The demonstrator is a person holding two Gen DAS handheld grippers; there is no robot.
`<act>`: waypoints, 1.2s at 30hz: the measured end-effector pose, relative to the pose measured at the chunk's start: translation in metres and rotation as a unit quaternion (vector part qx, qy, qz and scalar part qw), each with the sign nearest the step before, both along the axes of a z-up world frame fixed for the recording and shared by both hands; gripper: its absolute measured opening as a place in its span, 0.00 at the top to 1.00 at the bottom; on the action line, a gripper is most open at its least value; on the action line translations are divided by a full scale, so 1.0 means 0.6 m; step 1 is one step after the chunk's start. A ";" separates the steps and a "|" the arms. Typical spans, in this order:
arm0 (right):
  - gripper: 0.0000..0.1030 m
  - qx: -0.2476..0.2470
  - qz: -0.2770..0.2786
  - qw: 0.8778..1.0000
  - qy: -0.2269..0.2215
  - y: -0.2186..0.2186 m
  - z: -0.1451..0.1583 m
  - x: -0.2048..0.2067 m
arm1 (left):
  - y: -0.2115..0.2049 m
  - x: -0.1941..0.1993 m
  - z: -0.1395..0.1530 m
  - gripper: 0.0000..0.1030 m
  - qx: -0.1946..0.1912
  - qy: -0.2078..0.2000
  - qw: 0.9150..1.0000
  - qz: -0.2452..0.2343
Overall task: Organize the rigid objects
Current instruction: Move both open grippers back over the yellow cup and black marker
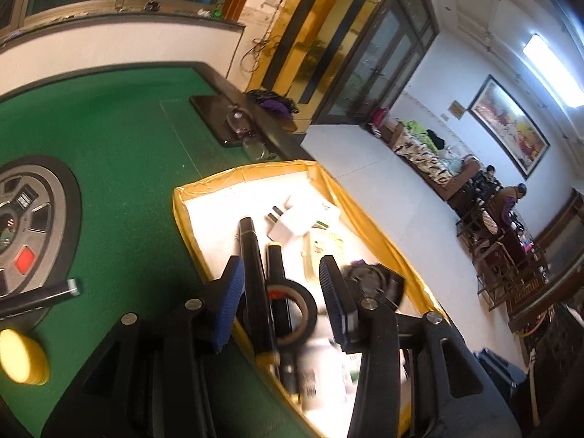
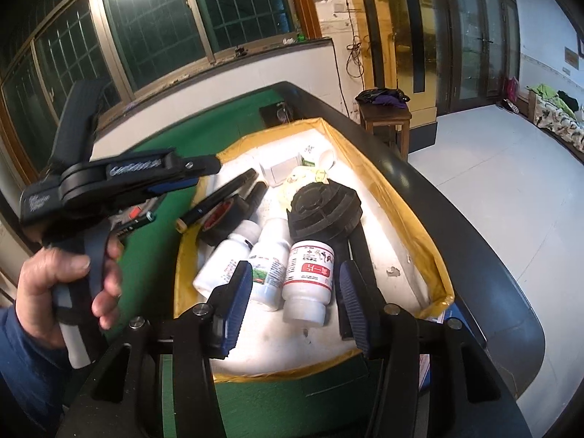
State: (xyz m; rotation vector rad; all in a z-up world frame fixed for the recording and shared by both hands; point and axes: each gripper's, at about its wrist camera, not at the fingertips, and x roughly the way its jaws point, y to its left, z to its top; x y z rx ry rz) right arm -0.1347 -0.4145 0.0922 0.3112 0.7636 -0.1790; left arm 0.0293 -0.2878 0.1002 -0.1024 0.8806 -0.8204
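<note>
A yellow-rimmed white tray [image 2: 419,226] on the green table holds three white bottles, one with a red label [image 2: 310,273], a black ribbed disc [image 2: 325,208], a tape roll [image 2: 222,222], black pens [image 2: 219,197] and a white plug adapter [image 1: 292,222]. My right gripper [image 2: 295,304] hovers open over the bottles, and its pads do not press on the red-label bottle lying between them. My left gripper [image 1: 281,295] is open above the tray's left side, over a black pen [image 1: 252,266] and the tape roll [image 1: 292,306]. In the right wrist view, a hand [image 2: 69,281] holds the left gripper [image 2: 204,171].
On the green felt left of the tray lie a black marker [image 1: 40,295] and a yellow disc [image 1: 22,357], beside the table's round centre panel [image 1: 29,215]. A dark tablet [image 1: 215,116] and glasses sit at the far edge. The table's dark rim [image 2: 456,197] borders the tray's right.
</note>
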 end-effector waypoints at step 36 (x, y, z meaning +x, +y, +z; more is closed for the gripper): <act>0.56 0.032 0.090 0.995 0.009 0.182 -0.012 0.030 | 0.268 0.141 -0.114 0.61 0.067 0.046 0.997 0.017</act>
